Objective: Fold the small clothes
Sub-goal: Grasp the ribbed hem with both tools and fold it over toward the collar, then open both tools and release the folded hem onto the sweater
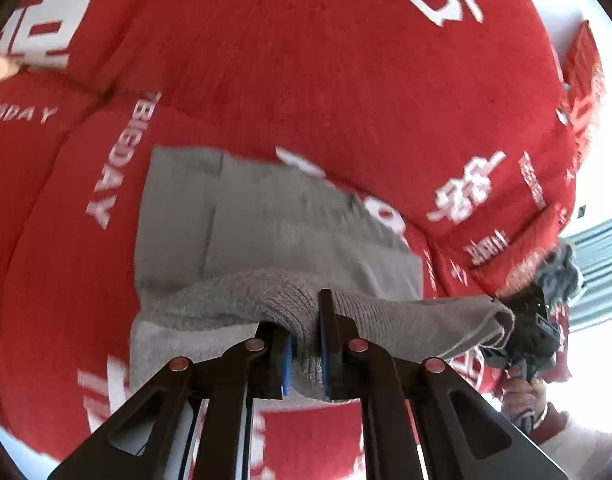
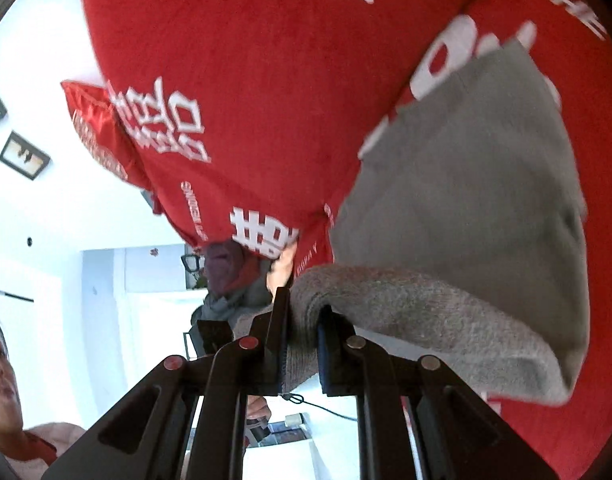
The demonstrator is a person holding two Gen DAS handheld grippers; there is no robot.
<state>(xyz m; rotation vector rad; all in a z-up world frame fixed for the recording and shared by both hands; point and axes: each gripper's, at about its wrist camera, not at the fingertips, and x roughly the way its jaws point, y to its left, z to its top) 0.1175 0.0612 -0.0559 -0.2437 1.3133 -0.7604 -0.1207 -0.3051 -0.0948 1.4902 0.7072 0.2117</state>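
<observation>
Fold in progress: left claw [image 1: 306, 344] and right claw [image 2: 302, 344] each clenched on one edge of the grey garment [image 1: 266, 216], lifted over the red quilt [image 1: 345, 80] (rest lies flat). Next move, likely: carry the edge across, lay it aligned.

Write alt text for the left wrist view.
The left tool is shut on the lifted knit edge of a gray garment lying on a red quilt with white lettering. At far right, the right tool grips the same edge.

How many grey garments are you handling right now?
1: a single grey garment, its knit edge pinched by the left gripper and right gripper, the rest lying on the red quilt. Others may be hidden.
</observation>
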